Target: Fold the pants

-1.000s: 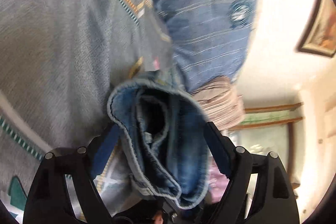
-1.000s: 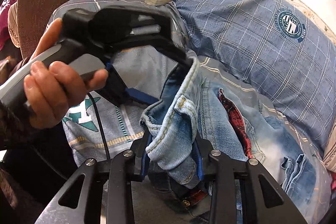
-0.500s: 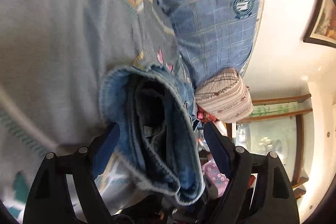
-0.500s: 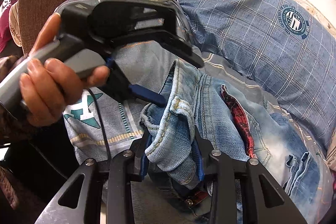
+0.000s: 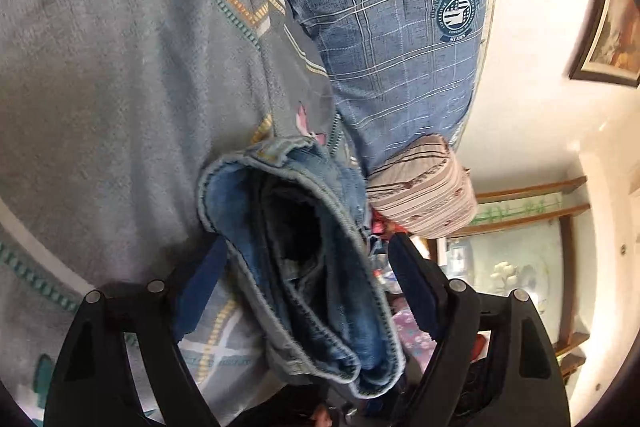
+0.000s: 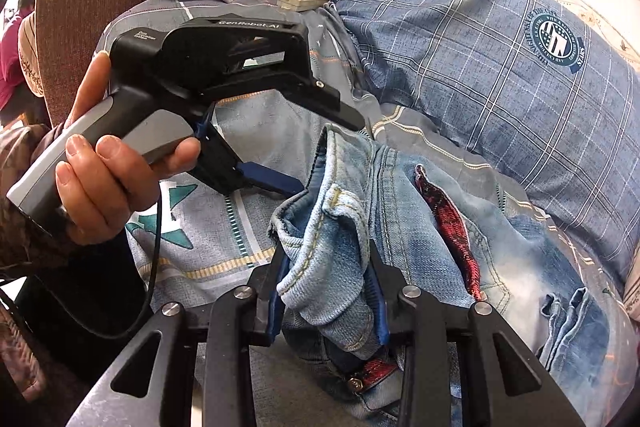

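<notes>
The jeans (image 6: 420,227) are seen crumpled on the bed (image 5: 100,67), lower centre. Their waistband is pinched by the right tongs (image 6: 328,303); the left tongs (image 5: 308,287) are spread wide around denim. No finished fold is seen.

Faded blue jeans (image 6: 400,211), blue plaid pillow (image 6: 480,67)

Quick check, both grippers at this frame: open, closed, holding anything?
Left gripper: jaws wide open, the jeans hem lies between them, not pinched.
Right gripper: closed on a bunched fold of the jeans.
</notes>
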Tool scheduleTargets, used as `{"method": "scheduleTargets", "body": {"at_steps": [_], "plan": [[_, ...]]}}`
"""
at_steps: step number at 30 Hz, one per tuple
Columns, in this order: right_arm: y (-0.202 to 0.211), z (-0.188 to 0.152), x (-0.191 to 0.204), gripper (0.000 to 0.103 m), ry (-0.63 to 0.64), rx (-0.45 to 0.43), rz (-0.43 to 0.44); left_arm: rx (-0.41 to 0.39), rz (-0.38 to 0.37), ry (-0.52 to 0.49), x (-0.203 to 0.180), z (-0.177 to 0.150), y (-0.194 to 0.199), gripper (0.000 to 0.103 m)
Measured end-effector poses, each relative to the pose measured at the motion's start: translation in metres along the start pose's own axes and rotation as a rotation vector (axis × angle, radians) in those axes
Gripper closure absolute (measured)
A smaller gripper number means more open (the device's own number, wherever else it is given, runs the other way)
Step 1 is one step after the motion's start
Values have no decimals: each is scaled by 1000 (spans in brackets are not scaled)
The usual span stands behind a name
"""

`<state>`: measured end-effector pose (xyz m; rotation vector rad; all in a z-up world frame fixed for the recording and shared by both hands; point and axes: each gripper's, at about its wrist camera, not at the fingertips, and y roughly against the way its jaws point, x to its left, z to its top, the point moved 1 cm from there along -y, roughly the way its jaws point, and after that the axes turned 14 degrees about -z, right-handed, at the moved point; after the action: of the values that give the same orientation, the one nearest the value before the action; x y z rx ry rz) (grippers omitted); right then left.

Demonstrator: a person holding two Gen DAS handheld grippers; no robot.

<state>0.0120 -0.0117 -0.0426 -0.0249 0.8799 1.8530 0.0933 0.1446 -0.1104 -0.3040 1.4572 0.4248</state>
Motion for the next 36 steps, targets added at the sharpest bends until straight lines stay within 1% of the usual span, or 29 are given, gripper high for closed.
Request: {"method": "scheduleTargets", "body": {"at_steps": [2,4,6,8,11,13,14,15,16,17,18,21,23,25,26,27,28,30,31,33,35,36], "plan": [[0,0,1,69,4,-1,0,29,-26,23,0,-2,-8,20],[3,2,-1,69,3,-12,-7,60,-12,23,-3,-8,-18,20],[7,3,-7,69,-16,-25,-16,74,-13,28,-3,-15,-20,20],[8,3,-11,69,-29,-23,-13,64,-18,33,-1,-17,-18,20],[8,2,-10,69,-28,-24,-6,33,-28,70,1,-9,-20,21],[7,2,-8,70,-23,-22,-3,28,-29,58,-6,-5,-27,33],[7,2,-8,70,-23,-22,-3,27,-19,30,-12,-6,-29,53],[8,1,-10,70,-29,-23,-3,30,-7,9,-17,-7,-31,67],[10,1,-12,70,-38,-27,-4,28,-3,-3,-21,-9,-31,70],[13,2,-16,70,-50,-37,-6,21,1,-6,-23,-11,-29,77],[16,2,-21,70,-65,-46,-3,11,1,-5,-26,-12,-27,79],[24,5,-32,70,-107,-61,16,-8,8,-32,-43,-16,-26,81],[31,6,-40,70,-139,-73,28,5,43,-85,-65,-20,-34,82],[39,6,-52,70,-178,-89,34,30,67,-135,-86,-24,-50,82],[45,4,-66,70,-221,-100,35,56,78,-170,-101,-27,-65,82],[49,1,-77,70,-256,-105,37,71,84,-189,-108,-29,-75,79],[54,-2,-90,70,-298,-108,38,106,97,-227,-122,-33,-96,79],[63,-14,-120,70,-398,-109,38,161,118,-276,-137,-40,-127,78],[67,-20,-134,70,-442,-106,37,211,138,-311,-145,-46,-155,77],[72,-41,-163,70,-549,-89,28,289,185,-345,-150,-57,-201,77],[72,-67,-190,70,-654,-50,15,364,238,-364,-147,-69,-243,75],[69,-78,-201,70,-697,-27,13,406,286,-371,-141,-76,-267,74]]}}
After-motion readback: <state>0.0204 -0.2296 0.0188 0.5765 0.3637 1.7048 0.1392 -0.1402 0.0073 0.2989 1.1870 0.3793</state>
